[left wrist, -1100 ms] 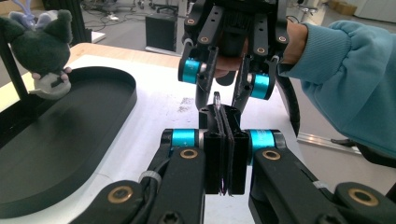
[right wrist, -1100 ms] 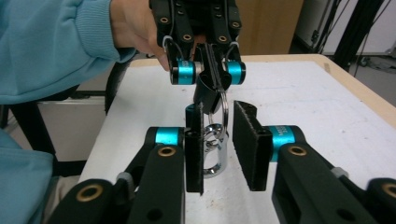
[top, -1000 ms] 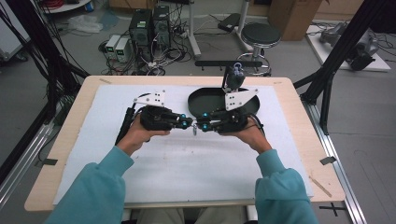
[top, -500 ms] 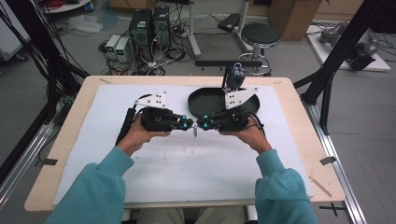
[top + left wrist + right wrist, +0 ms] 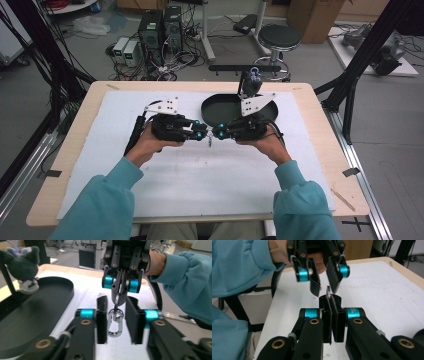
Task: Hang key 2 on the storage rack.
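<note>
Jaws of the right gripper (image 5: 332, 315) are clenched on a small silver metal carabiner clip (image 5: 115, 323) above the white table mat (image 5: 200, 175) — the left gripper (image 5: 116, 322) has just been opening, jaws released on either side of it.

Open white mat (image 5: 200, 180) on the desk (image 5: 75, 150) free between the person's forearms, bare mat to the far left, black oval tray (image 5: 220, 107) just behind the two grippers, plush toy (image 5: 251, 82) upright at its back rim, grippers tip to tip mid-desk.
</note>
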`<state>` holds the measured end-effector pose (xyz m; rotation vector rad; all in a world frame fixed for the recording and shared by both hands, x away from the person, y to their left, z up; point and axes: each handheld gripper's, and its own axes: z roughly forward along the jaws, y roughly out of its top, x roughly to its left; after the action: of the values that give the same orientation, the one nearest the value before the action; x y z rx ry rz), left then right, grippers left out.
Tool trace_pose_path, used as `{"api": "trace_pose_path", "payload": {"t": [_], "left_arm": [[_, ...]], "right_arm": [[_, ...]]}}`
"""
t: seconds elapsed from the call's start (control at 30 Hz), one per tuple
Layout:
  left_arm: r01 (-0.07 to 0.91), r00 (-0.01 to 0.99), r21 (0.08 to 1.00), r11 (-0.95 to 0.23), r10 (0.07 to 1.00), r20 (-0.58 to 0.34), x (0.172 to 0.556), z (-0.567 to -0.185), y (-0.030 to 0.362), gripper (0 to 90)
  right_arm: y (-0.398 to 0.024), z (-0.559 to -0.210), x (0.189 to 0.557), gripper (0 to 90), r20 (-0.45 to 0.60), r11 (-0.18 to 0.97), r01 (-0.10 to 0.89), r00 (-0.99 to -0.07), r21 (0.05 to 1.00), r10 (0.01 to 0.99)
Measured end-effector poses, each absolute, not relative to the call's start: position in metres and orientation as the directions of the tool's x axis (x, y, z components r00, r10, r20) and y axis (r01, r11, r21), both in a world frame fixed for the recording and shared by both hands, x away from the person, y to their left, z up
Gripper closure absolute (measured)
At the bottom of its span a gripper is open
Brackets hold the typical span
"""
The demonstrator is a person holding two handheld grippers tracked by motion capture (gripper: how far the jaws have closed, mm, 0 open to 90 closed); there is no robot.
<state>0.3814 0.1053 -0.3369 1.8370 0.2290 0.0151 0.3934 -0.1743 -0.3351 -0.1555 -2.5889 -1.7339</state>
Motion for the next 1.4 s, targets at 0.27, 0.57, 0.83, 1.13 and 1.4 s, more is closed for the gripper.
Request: {"api": "trace_pose_path", "payload": {"t": [0.27, 0.57, 0.83, 1.13, 1.4], "left_arm": [[0.11, 0.954, 0.974, -0.198, 0.296, -0.048, 0.377, -0.334, 0.113, 10.2], [0.077, 0.906, 0.974, -0.213, 0.422, 0.02, 0.368, -0.337, 0.137, 1.7], [0.06, 0.867, 0.974, -0.22, 0.496, 0.059, 0.35, -0.353, 0.163, 1.7], [0.108, 0.816, 0.975, -0.194, 0.577, 0.025, 0.332, -0.376, 0.194, 1.7], [0.122, 0.76, 0.985, -0.124, 0.649, -0.013, 0.317, -0.401, 0.225, 1.7]], "right_arm": [[-0.181, -0.333, 0.395, 89.1, 0.072, 0.369, 0.108, -0.991, 0.923, 0.109], [-0.196, -0.329, 0.399, 89.1, 0.066, 0.345, 0.121, -0.984, 0.931, 0.168], [-0.209, -0.326, 0.404, 89.0, 0.077, 0.326, 0.154, -0.968, 0.933, 0.238], [-0.222, -0.31, 0.413, 89.0, 0.051, 0.321, 0.155, -0.95, 0.935, 0.309], [-0.236, -0.296, 0.427, 88.9, 0.051, 0.303, 0.178, -0.922, 0.936, 0.383]]}}
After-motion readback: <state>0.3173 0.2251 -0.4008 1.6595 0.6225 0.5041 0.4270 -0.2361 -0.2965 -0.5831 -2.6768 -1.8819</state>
